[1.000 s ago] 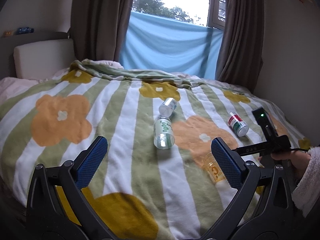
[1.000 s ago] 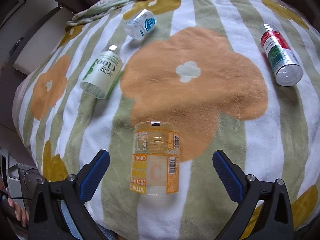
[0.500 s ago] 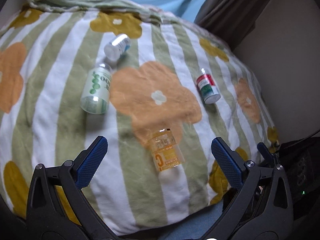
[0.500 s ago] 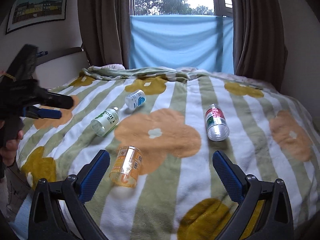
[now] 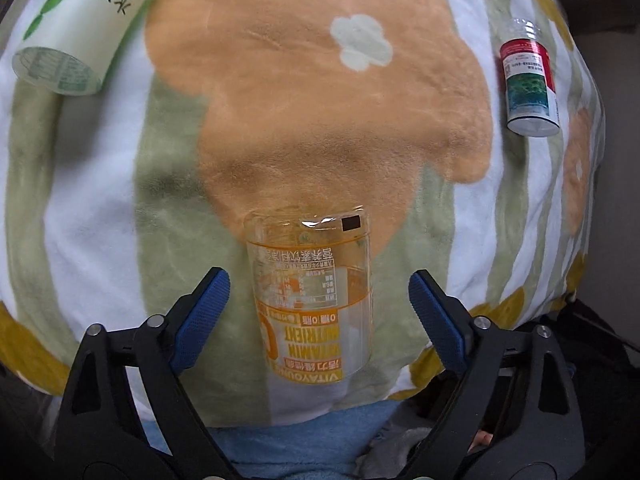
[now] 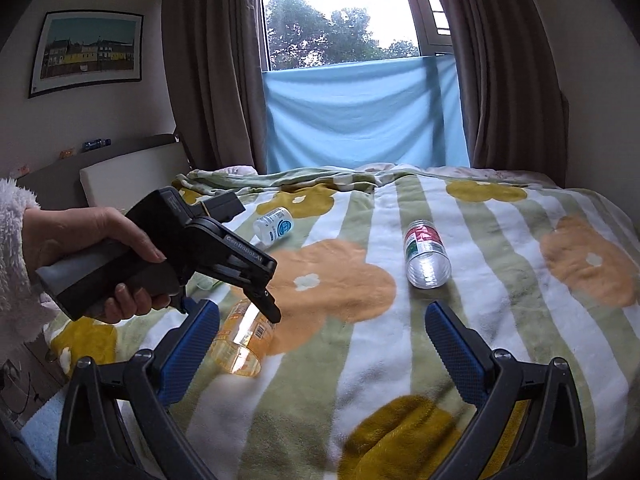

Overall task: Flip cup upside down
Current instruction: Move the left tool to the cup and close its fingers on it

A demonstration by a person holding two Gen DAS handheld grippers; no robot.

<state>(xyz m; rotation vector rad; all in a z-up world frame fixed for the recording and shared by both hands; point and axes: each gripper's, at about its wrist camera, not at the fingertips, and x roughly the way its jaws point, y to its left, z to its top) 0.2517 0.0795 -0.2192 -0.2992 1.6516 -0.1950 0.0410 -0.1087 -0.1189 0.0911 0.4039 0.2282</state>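
A clear cup with an orange vitamin label (image 5: 314, 296) lies on its side on the flowered blanket (image 5: 320, 100) near the bed's front edge. My left gripper (image 5: 319, 312) is open and hangs just above it, a blue pad on each side, not touching. In the right wrist view the cup (image 6: 244, 336) lies under the left gripper's body (image 6: 200, 256), its open mouth toward the camera. My right gripper (image 6: 322, 342) is open and empty, held back above the blanket to the cup's right.
A green-and-white bottle (image 5: 86, 26) lies at the far left, a red-and-green bottle (image 5: 528, 84) (image 6: 425, 256) at the right, a small white and blue bottle (image 6: 275, 226) farther back. Curtains and a window (image 6: 344, 32) stand behind the bed.
My left gripper has tipped down and closed in on the cup, which now lies between its open fingers. My right gripper has drawn back and lifted to look across the bed.
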